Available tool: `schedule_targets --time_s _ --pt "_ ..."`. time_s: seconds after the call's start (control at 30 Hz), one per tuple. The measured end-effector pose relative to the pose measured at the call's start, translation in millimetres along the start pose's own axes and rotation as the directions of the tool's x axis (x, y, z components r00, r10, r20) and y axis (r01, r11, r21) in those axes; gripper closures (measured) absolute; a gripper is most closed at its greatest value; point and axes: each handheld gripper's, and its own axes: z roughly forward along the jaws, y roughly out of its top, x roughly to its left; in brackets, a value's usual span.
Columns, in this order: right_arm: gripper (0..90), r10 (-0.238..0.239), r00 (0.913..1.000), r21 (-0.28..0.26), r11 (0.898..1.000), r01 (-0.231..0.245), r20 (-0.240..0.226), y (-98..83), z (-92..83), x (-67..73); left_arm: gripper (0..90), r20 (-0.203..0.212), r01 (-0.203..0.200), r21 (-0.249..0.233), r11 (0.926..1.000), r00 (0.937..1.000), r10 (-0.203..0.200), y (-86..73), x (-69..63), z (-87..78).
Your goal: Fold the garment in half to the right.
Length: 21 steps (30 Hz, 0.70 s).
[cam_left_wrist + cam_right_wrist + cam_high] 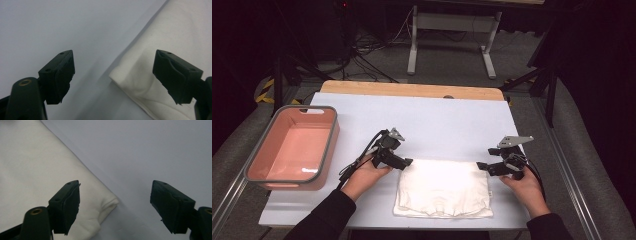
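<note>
Folded white cloth (443, 189) flat on the table (437, 120) at the near edge, long axis left to right. Left gripper (408, 161) at far left corner, right gripper (481, 165) at far right corner, equally near. Jaws of both apart, a cloth corner (117, 75) between each pair, nothing clamped

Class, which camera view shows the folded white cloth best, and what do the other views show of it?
The high view: the whole folded white cloth lies flat on the table, every edge visible. The left gripper view shows one corner between open jaws; the right gripper view shows another corner likewise.
</note>
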Motion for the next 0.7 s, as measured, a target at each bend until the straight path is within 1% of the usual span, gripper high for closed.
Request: schedule_targets --time_s 0.07,0.13,0.2,0.23,0.3,0.33,0.4,0.47,0.5,0.53,0.57,0.6,0.63,0.67,0.7 --pt "26.4 -0.006 1.0000 0.007 1.000 0.006 -0.004 1.2 1.8 -0.9 21.6 -0.007 -0.007 0.016 0.9999 1.0000 0.007 0.0 1.6 1.9" --pt "28.7 -0.011 0.9999 0.015 1.000 0.011 -0.009 2.5 4.0 -1.3 23.0 -0.008 -0.005 0.032 0.9995 1.0000 0.005 -0.4 2.2 3.5" --pt "30.8 -0.018 0.9996 0.028 0.999 0.018 -0.020 3.4 7.0 -1.3 24.1 -0.009 -0.011 0.032 0.9994 0.9999 0.012 -0.4 2.8 4.7" --pt "31.5 -0.024 0.9996 0.035 0.999 0.025 -0.017 3.6 8.7 -1.0 24.7 -0.010 -0.017 0.042 0.9990 0.9998 0.017 -0.3 3.6 6.6" --pt "32.9 -0.035 0.9993 0.057 0.998 0.036 -0.014 3.3 12.6 -1.0 26.9 -0.009 -0.009 0.051 0.9986 0.9999 0.010 -0.6 3.2 7.3" --pt "33.2 -0.036 0.9993 0.068 0.997 0.036 -0.013 2.9 14.7 -1.3 27.8 -0.008 -0.018 0.061 0.9979 0.9998 0.019 -0.8 3.4 9.6" --pt "33.9 -0.033 0.9993 0.085 0.996 0.034 -0.014 2.0 18.4 -2.5 29.5 -0.008 -0.019 0.067 0.9976 0.9998 0.019 -0.9 2.9 10.5" --pt "35.9 -0.029 0.9994 0.098 0.995 0.031 -0.018 1.3 21.2 -3.5 32.3 -0.009 -0.035 0.086 0.9957 0.9993 0.036 -1.2 1.4 12.3" --pt "37.4 -0.033 0.9992 0.104 0.994 0.035 -0.021 1.1 22.6 -4.0 33.5 -0.009 -0.030 0.098 0.9948 0.9995 0.031 -1.5 0.5 12.6" --pt "39.2 -0.035 0.9991 0.113 0.993 0.037 -0.023 0.9 23.9 -4.0 34.1 -0.014 -0.029 0.100 0.9946 0.9994 0.031 -1.9 -0.5 12.7" --pt "42.4 -0.036 0.9990 0.121 0.992 0.039 -0.027 0.6 25.2 -4.0 35.4 -0.015 -0.047 0.098 0.9941 0.9987 0.049 -1.4 -0.3 12.5" --pt "45.4 -0.040 0.9986 0.129 0.991 0.044 -0.035 0.3 26.5 -4.1 37.8 -0.012 -0.042 0.103 0.9938 0.9990 0.043 -1.7 -1.5 11.7" --pt "49.2 -0.036 0.9982 0.131 0.990 0.042 -0.048 0.0 27.3 -4.1 40.5 -0.009 -0.046 0.104 0.9935 0.9988 0.047 -1.5 -1.9 11.4" --pt "53.2 -0.028 0.9977 0.133 0.990 0.036 -0.062 0.1 27.2 -4.2 43.1 -0.010 -0.041 0.114 0.9927 0.9991 0.042 -1.6 -2.8 10.2" --pt "53.2 -0.028 0.9977 0.133 0.990 0.036 -0.062 0.1 27.2 -4.2 45.7 -0.010 -0.041 0.114 0.9927 0.9991 0.042 -1.6 -2.8 10.2"
